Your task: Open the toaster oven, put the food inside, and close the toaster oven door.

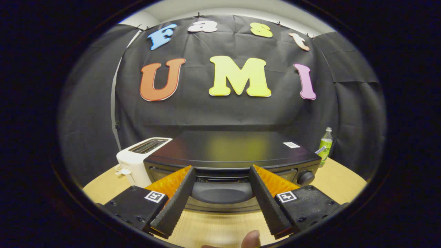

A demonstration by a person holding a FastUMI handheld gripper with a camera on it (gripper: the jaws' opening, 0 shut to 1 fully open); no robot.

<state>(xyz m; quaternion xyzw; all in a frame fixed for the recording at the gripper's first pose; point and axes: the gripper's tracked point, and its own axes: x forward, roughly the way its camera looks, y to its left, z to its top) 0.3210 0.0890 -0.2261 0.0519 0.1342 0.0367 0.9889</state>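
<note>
The jaws [222, 179] stand wide apart and grip nothing, their tips reaching up to the front of the toaster oven [231, 155] on either side of its door handle [222, 193]. The dark, rounded handle lies in the gap between the jaws, and neither one touches it as far as can be told. The oven door is shut. The oven is a black box with a flat, glossy top that carries a small white sticker [291, 145] near its right rear corner, and a round knob [305, 177] sits on its front just beyond the right jaw. It stands on a pale wooden table [344, 186]. A white slot toaster [139, 158] stands just beside the oven's left side. A green bottle [325, 146] stands upright near the oven's right rear corner. A fingertip [250, 239] shows below the jaws, over the table's near edge.
</note>
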